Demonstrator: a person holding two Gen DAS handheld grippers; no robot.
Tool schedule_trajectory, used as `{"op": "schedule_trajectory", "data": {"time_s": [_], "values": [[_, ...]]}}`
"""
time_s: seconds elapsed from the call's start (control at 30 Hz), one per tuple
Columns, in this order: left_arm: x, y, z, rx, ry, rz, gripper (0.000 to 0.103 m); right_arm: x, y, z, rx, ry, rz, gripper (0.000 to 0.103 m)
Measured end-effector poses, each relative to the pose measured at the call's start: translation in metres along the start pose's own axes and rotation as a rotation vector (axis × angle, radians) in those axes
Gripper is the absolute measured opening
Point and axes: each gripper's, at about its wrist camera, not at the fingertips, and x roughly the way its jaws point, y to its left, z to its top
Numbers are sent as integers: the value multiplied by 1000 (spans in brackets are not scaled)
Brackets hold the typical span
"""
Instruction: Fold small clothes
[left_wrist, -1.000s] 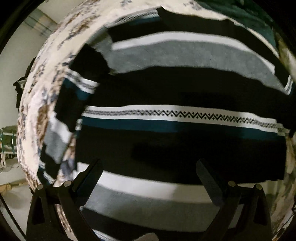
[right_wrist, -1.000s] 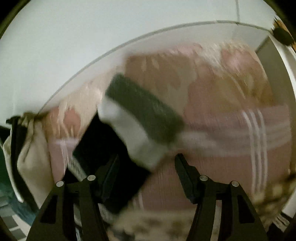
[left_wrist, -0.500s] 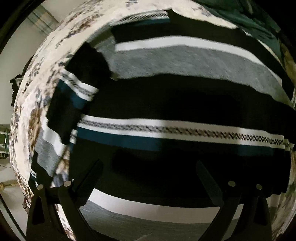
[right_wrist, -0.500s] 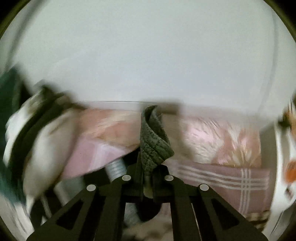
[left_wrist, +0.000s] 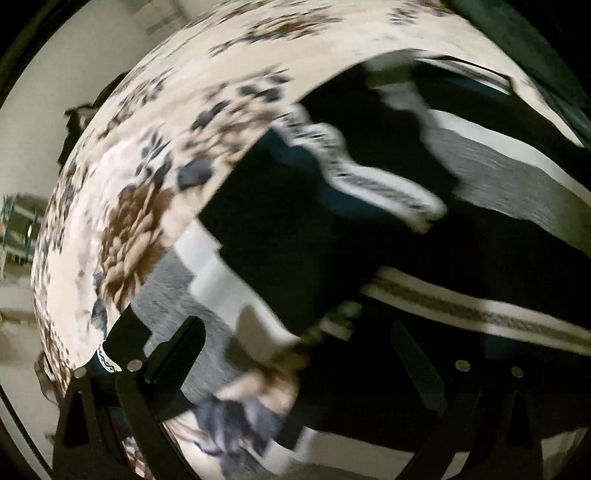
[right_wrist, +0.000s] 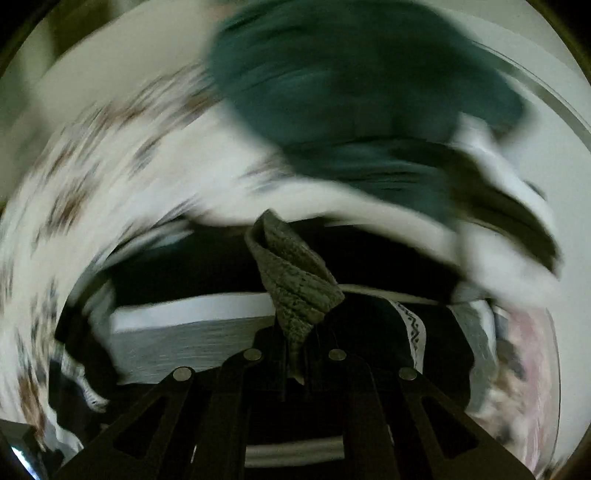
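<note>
Striped knit sweater (left_wrist: 461, 236) in black, grey and white sprawls over the floral bedspread (left_wrist: 147, 177), beneath the released, wide-spread left gripper (left_wrist: 295, 354). Its ribbed cuff (right_wrist: 295, 288) stands up, pinched by the clenched right gripper (right_wrist: 295, 354). Blur smears a dark green cloth (right_wrist: 351, 92) beyond.

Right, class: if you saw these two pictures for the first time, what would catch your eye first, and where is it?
Centre of the right wrist view, the right gripper is shut on a grey-green knitted cuff that sticks up from it. Under the open left gripper lies a striped sweater, black, white and grey, on a flowered bedspread.
</note>
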Motion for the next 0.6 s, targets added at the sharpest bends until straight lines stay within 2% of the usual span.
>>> {"op": "schedule_trajectory", "data": {"time_s": [0.07,0.13,0.27,0.33,0.47,0.53,0.57,0.6], "values": [[9,15,2,-28,10,-3,103,27,80,-9,-158,33,7,6],[16,27,3,-48,19,-17,103,29,137,-28,-260,41,13,6],[28,42,6,-66,32,-47,103,38,208,-49,-389,40,26,6],[32,48,6,-71,33,-60,103,44,223,-57,-411,60,19,6],[36,57,6,-70,34,-88,103,48,216,-63,-398,120,22,6],[35,69,4,-65,34,-112,103,43,207,-60,-357,171,78,10],[33,76,4,-66,35,-128,103,40,193,-57,-296,197,151,13],[30,84,0,-68,35,-141,103,36,185,-57,-266,210,192,24]]}}
